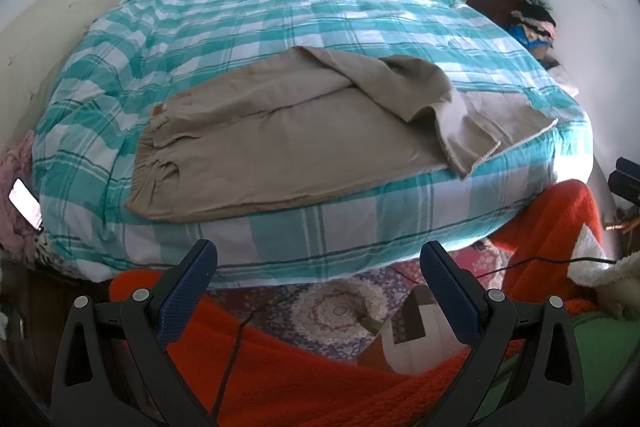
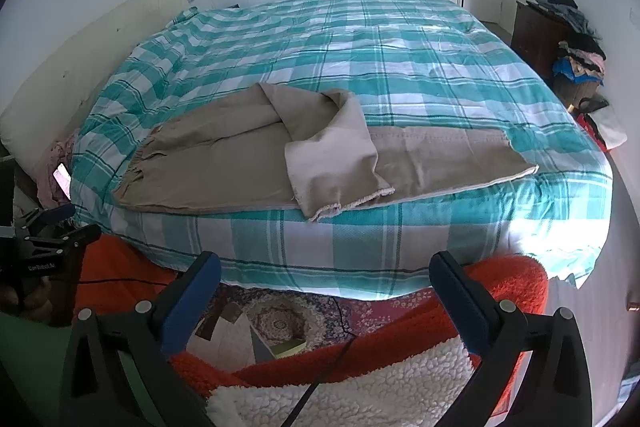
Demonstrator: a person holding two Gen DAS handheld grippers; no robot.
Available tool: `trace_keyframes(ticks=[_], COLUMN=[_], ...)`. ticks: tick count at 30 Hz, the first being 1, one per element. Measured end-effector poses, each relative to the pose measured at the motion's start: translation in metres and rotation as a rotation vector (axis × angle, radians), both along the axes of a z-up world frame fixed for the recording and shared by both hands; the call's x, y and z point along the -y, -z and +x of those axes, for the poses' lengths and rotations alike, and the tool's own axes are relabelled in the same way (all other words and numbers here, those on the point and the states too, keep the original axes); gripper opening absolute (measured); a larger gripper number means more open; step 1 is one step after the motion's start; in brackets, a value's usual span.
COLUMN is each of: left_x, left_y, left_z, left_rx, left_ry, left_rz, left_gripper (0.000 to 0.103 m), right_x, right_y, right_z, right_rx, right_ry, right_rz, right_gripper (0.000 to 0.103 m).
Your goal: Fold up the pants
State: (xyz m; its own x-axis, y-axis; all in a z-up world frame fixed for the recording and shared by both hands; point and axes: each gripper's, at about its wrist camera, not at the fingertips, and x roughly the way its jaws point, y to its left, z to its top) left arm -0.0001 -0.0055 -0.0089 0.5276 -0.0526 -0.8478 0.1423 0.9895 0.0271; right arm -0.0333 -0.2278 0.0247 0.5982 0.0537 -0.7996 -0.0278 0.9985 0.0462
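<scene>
Khaki pants (image 1: 280,131) are spread on the checked bed (image 1: 320,27), waistband toward nine o'clock, one leg flopped across. Left gripper (image 1: 318,267) and right gripper (image 2: 325,277) are held level at six o'clock, jaws spread, empty.

Both wrist views face the bed (image 1: 320,27) from its near edge.

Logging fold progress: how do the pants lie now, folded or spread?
Partly folded: the pants lie flat on the bed, with one leg flopped back across the other. Both tongs are open, away.
</scene>
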Motion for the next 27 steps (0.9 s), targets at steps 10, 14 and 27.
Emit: trace_keyframes(ticks=[10, 14, 27], left_x=[0.002, 0.002, 0.000], left_y=[0.000, 0.001, 0.003], left_z=[-0.001, -0.001, -0.002], left_rx=[0.000, -0.002, -0.013], left_ry=[0.005, 0.006, 0.003], left_rz=[0.000, -0.001, -0.015], left_gripper=[0.102, 0.102, 0.102], right_x=[-0.009, -0.010, -0.014], right_y=[0.004, 0.005, 0.009], right_z=[-0.003, -0.003, 0.001], right_rx=[-0.010, -0.012, -0.034], right_ry=[-0.022, -0.020, -0.031], right_rz=[-0.024, -0.028, -0.037], right_gripper=[0.103, 0.103, 0.103])
